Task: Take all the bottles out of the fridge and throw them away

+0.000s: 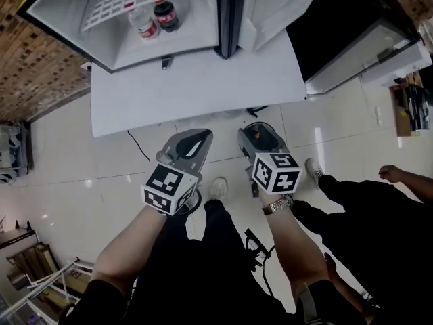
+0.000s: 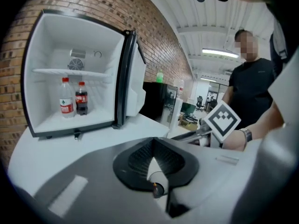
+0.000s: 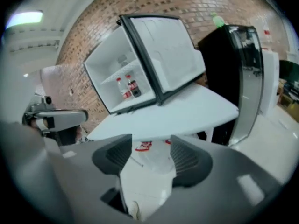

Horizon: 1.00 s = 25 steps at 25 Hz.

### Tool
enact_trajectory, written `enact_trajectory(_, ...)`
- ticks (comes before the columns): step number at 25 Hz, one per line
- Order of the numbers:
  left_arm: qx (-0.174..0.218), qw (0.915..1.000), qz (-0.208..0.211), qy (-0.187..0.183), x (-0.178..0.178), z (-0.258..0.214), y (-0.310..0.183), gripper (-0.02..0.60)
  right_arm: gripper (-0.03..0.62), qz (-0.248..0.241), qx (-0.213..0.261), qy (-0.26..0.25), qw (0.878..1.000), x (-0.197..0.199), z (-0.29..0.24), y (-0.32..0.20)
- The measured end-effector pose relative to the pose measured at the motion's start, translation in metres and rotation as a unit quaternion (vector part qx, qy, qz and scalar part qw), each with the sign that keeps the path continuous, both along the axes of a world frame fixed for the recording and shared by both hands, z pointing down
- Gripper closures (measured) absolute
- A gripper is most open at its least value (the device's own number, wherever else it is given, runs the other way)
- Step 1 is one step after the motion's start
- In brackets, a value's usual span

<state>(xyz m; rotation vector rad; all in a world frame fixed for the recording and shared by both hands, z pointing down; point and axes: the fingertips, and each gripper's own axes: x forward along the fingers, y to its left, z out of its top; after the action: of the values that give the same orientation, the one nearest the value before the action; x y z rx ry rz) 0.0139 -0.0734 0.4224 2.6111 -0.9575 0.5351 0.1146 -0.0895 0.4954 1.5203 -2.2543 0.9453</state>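
The small white fridge (image 1: 122,19) stands open on the white table (image 1: 196,90). On its floor, under the wire shelf, a clear bottle with a red label (image 1: 143,24) and a dark cola bottle (image 1: 166,15) stand side by side. The left gripper view shows the same clear bottle (image 2: 67,103) and cola bottle (image 2: 81,99). Both grippers hang in front of the table, well short of the fridge. My left gripper (image 1: 194,143) has its pads together with nothing in them. My right gripper (image 3: 150,146) stands open; through its gap I see something white with red print (image 3: 145,146) lower down, not touched by the pads.
A black cabinet with a glass door (image 1: 345,39) stands right of the table. Another person (image 1: 379,202) in black stands close on my right. A cable (image 1: 139,146) trails on the tiled floor. A shelf trolley (image 1: 34,283) is at the lower left.
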Motion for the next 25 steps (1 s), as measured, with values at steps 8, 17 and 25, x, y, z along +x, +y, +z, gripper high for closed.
enact_trajectory(8, 0.055, 0.9953, -0.078, 0.018, -0.075, -0.057, -0.026, 0.578, 0.335, -0.09, 0.126, 0.05, 0.987, -0.08, -0.097, -0.031)
enact_trajectory(17, 0.078, 0.9886, -0.127, 0.024, -0.153, -0.079, -0.053, 0.578, 0.335, -0.143, 0.165, 0.077, 0.973, -0.173, -0.127, -0.084)
enact_trajectory(25, 0.084, 0.9861, -0.14, 0.03, -0.197, -0.088, -0.091, 0.578, 0.335, -0.153, 0.171, 0.099, 0.968, -0.233, -0.134, -0.143)
